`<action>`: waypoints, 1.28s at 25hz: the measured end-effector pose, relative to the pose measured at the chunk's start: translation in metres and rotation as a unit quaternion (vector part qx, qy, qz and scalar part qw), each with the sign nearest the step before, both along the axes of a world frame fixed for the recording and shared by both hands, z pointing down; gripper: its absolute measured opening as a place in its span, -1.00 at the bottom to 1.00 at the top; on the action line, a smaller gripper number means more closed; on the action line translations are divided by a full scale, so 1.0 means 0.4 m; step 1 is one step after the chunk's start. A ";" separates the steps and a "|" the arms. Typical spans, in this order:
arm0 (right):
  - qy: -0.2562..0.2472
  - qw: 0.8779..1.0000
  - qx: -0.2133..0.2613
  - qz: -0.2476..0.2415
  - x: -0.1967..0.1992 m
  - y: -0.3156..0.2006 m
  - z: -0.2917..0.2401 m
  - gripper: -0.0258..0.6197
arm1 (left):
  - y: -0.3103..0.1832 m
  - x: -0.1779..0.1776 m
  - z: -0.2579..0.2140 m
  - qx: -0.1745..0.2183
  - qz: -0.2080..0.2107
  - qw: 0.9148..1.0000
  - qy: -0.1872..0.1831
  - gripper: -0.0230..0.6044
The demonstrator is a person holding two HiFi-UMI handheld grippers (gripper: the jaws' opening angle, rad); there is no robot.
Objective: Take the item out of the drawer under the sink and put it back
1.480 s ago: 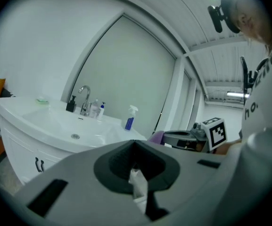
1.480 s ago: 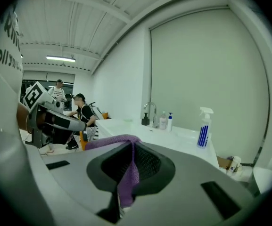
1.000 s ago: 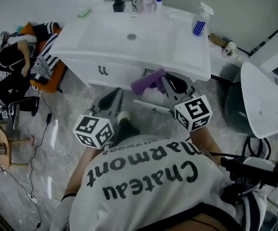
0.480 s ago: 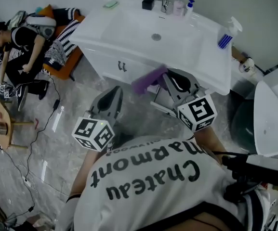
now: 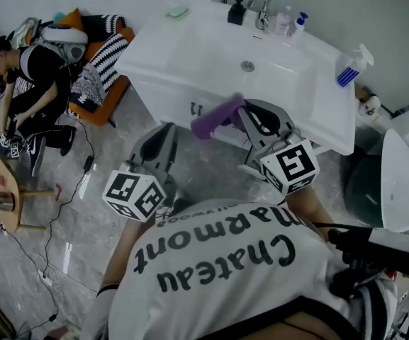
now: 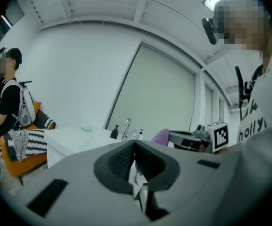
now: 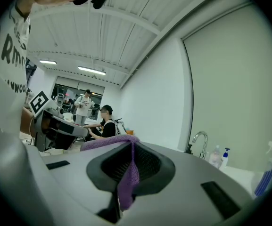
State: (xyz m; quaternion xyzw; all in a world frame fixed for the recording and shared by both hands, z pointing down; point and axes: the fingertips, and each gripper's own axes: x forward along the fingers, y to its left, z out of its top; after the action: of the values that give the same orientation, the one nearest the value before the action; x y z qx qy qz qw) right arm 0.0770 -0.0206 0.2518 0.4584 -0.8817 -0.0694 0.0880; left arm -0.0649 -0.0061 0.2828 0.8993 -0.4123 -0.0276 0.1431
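Note:
A purple cloth (image 5: 215,117) hangs from my right gripper (image 5: 238,112), just in front of the white sink's (image 5: 190,52) front edge. In the right gripper view the cloth (image 7: 126,173) is pinched between the dark pads of that gripper (image 7: 132,145) and drapes over its left jaw. My left gripper (image 5: 167,132) is lower left of the cloth, over the floor, holding nothing I can make out. Its jaws (image 6: 133,144) meet at the tip, with a pale sliver showing in the slit below. The cabinet front (image 5: 197,108) shows under the sink. The drawer is mostly hidden behind the right gripper.
A faucet (image 5: 261,6), small bottles and a blue spray bottle (image 5: 351,66) stand on the sink's rim. A person (image 5: 34,76) sits on the floor at the left by an orange seat. A cable (image 5: 69,190) runs over the marble floor. A white fixture (image 5: 402,183) stands at the right.
Both grippers have moved toward the left end of the sink and slightly up, the cloth still in the right one. The open drawer seen earlier has slipped behind the right gripper.

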 end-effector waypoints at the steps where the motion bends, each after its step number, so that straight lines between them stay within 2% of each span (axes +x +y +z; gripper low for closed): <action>1: -0.001 1.000 0.001 0.004 -0.016 -0.018 -0.003 -0.84 | -0.022 -0.018 -0.003 0.001 0.004 1.000 0.000 -0.90; 10: -0.022 0.999 0.008 0.043 -0.161 -0.166 -0.021 -0.84 | -0.187 -0.189 -0.031 0.010 0.031 0.999 -0.010 -0.90; 17: -0.037 0.998 0.015 0.055 -0.293 -0.247 -0.033 -0.84 | -0.256 -0.329 -0.012 0.004 0.043 0.999 -0.018 -0.90; 23: -0.026 0.998 0.027 0.044 -0.398 -0.291 -0.044 -0.84 | -0.298 -0.440 0.001 0.002 0.026 1.000 -0.011 -0.90; 32: -0.008 0.999 0.025 0.029 -0.490 -0.348 -0.038 -0.84 | -0.326 -0.537 0.035 -0.018 0.007 1.000 -0.003 -0.90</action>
State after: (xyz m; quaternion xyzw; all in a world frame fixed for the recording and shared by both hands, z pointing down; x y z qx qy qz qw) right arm -0.1192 -0.1599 0.2365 0.4864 -0.8666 -0.0851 0.0716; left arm -0.2797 -0.1363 0.2966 0.8995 -0.4069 -0.0163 0.1582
